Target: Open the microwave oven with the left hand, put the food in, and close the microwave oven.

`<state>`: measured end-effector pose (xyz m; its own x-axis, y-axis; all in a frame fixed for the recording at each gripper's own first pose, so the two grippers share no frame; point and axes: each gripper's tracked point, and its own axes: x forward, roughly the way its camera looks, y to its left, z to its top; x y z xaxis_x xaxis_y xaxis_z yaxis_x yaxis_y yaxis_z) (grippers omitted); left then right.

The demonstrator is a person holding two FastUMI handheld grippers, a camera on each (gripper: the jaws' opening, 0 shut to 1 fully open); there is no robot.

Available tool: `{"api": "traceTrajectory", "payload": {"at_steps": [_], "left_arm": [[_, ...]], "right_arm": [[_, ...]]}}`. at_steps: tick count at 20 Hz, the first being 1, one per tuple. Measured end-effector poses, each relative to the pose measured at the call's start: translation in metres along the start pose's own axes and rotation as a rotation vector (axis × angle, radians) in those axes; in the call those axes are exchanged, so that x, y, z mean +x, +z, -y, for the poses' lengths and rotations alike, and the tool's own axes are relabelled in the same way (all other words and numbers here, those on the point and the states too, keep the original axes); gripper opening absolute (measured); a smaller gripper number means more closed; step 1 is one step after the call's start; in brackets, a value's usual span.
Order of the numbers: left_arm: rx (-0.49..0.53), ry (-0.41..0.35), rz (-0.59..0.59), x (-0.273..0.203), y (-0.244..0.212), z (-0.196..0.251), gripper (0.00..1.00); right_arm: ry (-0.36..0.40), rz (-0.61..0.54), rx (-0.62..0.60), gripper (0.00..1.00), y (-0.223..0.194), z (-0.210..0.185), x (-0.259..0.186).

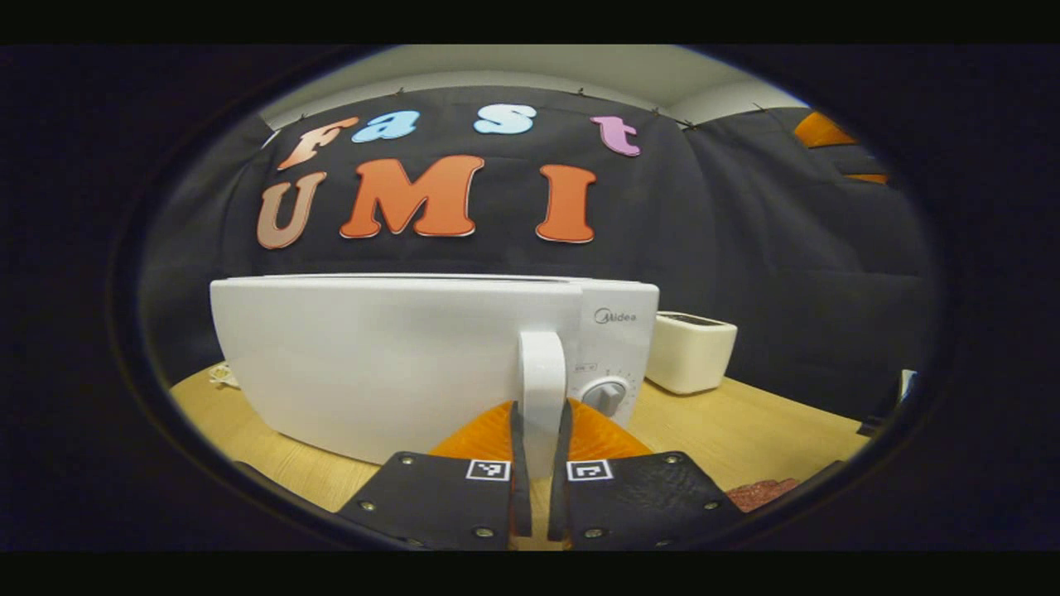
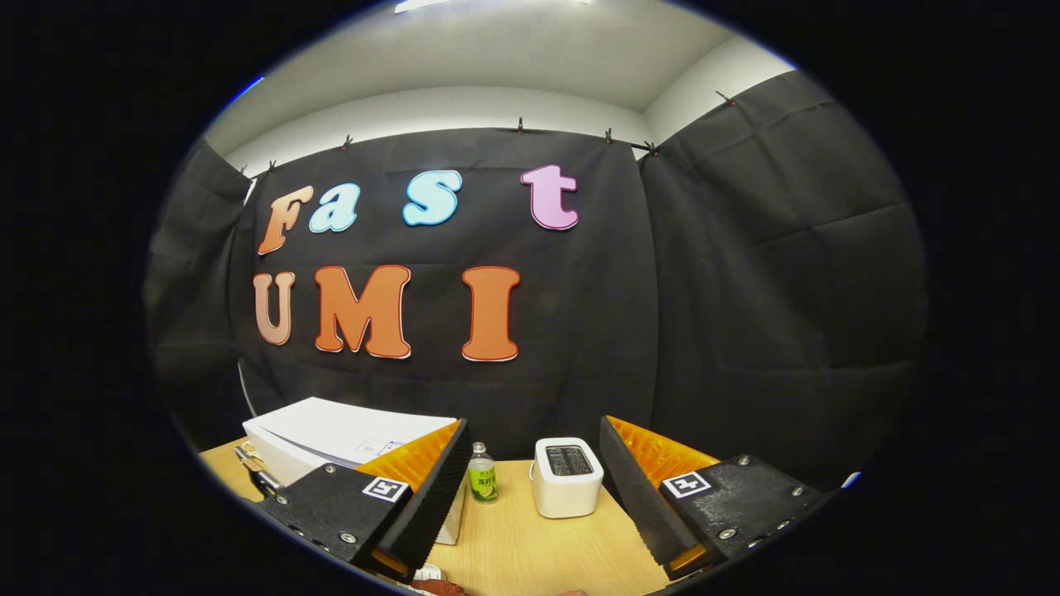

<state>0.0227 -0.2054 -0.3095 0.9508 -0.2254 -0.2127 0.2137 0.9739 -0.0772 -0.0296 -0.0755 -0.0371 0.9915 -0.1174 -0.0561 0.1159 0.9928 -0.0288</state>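
Observation:
The white microwave (image 1: 389, 364) stands on the wooden table, door toward me. Its upright white handle (image 1: 542, 356) sits beside the control panel with a dial (image 1: 607, 395). My left gripper (image 1: 540, 406) is shut on the lower part of that handle, one finger on each side. The door looks flush with the body. A reddish-brown piece of food (image 1: 762, 492) lies on the table to the low right. In the right gripper view, my right gripper (image 2: 534, 426) is held above the table, open and holding nothing, with the microwave (image 2: 331, 434) at its left.
A white toaster (image 2: 567, 478) stands right of the microwave, also in the left gripper view as the toaster (image 1: 689, 352). A small green bottle (image 2: 482, 476) is between them. The light wooden table (image 2: 530, 546) reaches the black cloth wall behind.

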Motion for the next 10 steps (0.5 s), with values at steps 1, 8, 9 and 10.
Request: {"api": "traceTrajectory", "payload": {"at_steps": [1, 8, 9, 10], "left_arm": [[-0.001, -0.03, -0.001, -0.015, -0.002, 0.0, 0.1], [0.022, -0.172, -0.019, -0.113, -0.008, -0.021, 0.1], [0.02, -0.183, -0.019, -0.125, -0.008, -0.025, 0.02], [0.027, -0.188, -0.015, -0.136, -0.007, -0.029, 0.09]], "right_arm": [[0.003, -0.001, -0.001, 1.0, -0.002, -0.001, 0.0], [0.026, -0.018, -0.006, 0.96, -0.018, -0.012, 0.007], [0.031, -0.017, -0.004, 0.96, -0.018, -0.014, 0.007], [0.03, -0.019, -0.005, 0.96, -0.02, -0.016, 0.009]]}}
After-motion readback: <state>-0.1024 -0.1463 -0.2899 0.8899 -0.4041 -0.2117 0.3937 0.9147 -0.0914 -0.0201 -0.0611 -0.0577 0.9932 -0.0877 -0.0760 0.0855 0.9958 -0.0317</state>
